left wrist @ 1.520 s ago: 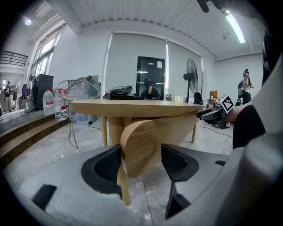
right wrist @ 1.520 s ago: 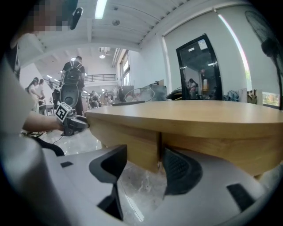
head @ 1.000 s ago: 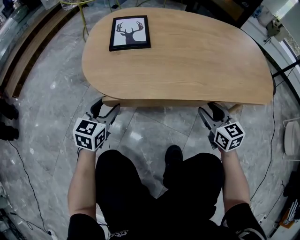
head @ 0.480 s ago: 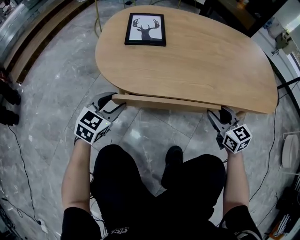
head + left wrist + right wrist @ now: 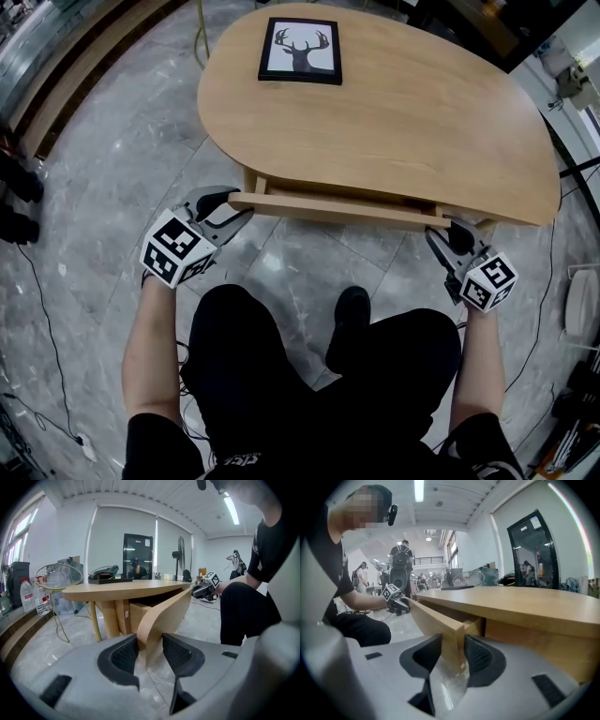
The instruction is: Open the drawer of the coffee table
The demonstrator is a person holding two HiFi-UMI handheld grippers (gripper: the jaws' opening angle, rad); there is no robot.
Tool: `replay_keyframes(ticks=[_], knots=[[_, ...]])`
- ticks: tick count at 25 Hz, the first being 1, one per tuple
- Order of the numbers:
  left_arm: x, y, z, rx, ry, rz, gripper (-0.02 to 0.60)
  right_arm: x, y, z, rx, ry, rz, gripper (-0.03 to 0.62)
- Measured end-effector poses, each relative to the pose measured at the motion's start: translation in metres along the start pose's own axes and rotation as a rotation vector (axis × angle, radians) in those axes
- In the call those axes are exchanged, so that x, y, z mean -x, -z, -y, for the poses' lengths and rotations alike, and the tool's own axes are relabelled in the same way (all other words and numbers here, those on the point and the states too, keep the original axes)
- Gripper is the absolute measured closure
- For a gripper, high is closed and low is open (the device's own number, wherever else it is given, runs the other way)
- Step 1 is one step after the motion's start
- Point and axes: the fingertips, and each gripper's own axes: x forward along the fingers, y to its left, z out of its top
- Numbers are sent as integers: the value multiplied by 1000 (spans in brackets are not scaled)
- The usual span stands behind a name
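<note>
Mid frame, drawer front (image 5: pixel 337 210) partly out under coffee table (image 5: pixel 403 122), left gripper (image 5: pixel 232 208) jaws closing on its left end, right gripper (image 5: pixel 446 232) closing on right end

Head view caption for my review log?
Left gripper and right gripper, fingers closing around each end of the partly open drawer front.

Big open work hall, studio-like, not home. Grey marble floor (image 5: pixel 103 178), cables (image 5: pixel 42 328) trailing over it. White walls, strip light (image 5: pixel 232 509) overhead, pedestal fan (image 5: pixel 176 555), black glass door (image 5: pixel 138 555). People (image 5: pixel 401 555) standing about in background, railed gallery (image 5: pixel 424 560) behind. Lone coffee table (image 5: pixel 394 103) staged mid-floor.
</note>
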Motion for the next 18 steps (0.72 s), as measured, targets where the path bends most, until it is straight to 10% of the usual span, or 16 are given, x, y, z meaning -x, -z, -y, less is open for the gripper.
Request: replay_keyframes(ticks=[18], knots=[[27,25,41,-36,62,-81,426,33,23,-43,44,-86,-102,456]])
